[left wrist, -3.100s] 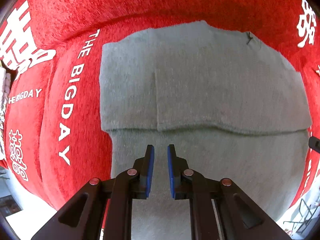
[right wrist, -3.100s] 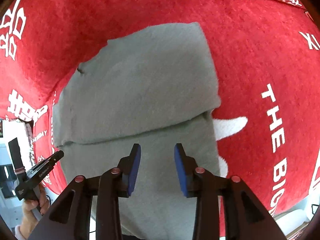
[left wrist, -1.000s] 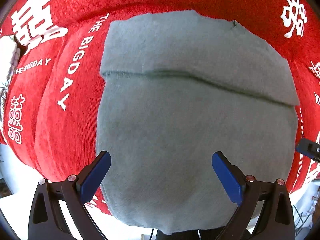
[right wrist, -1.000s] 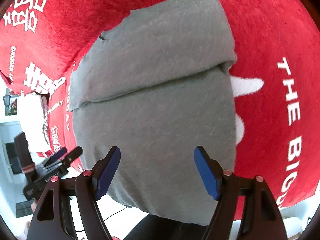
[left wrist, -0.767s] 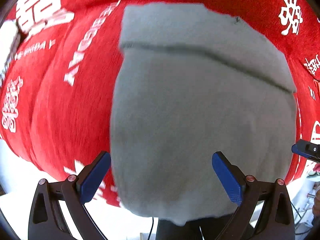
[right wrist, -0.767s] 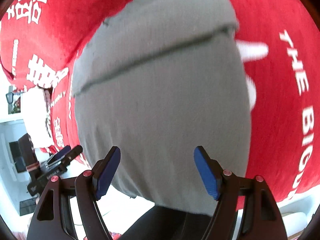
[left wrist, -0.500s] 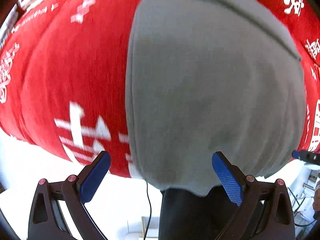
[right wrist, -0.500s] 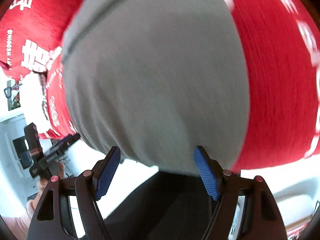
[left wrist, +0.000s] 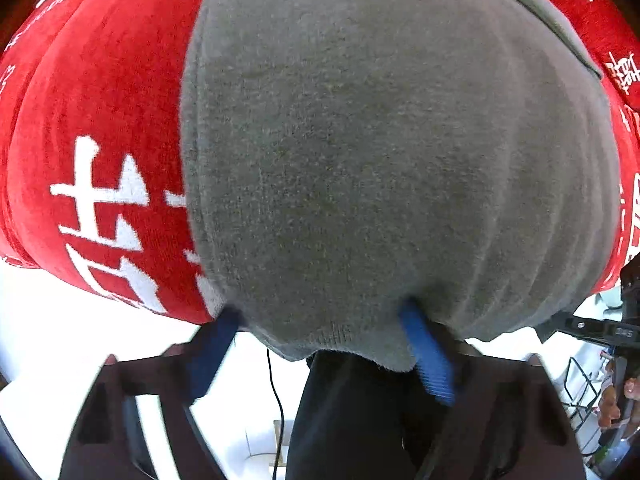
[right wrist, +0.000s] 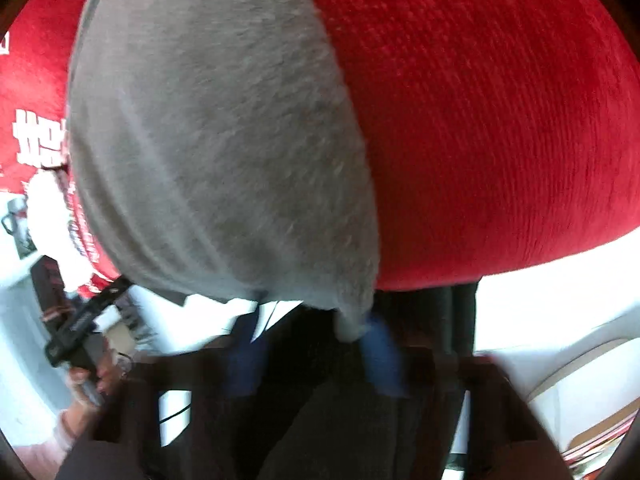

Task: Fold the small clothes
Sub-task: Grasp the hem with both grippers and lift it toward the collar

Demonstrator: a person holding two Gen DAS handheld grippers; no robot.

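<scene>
Now both grippers are dropping from above the grey garment (left wrist: 380, 160) to its near hem, overhanging the red cloth (left wrist: 100, 120). Left gripper (left wrist: 320, 344) is closing around the hem; right gripper (right wrist: 312, 344) is clenching the near-right corner, setting up the far-going fold.

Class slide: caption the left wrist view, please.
Left gripper, jaws closing around the near hem of the grey garment on a red cloth.

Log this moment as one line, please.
stage: gripping near hem | grey garment on red cloth | left tool: closing on hem | right tool: shut on hem corner
</scene>
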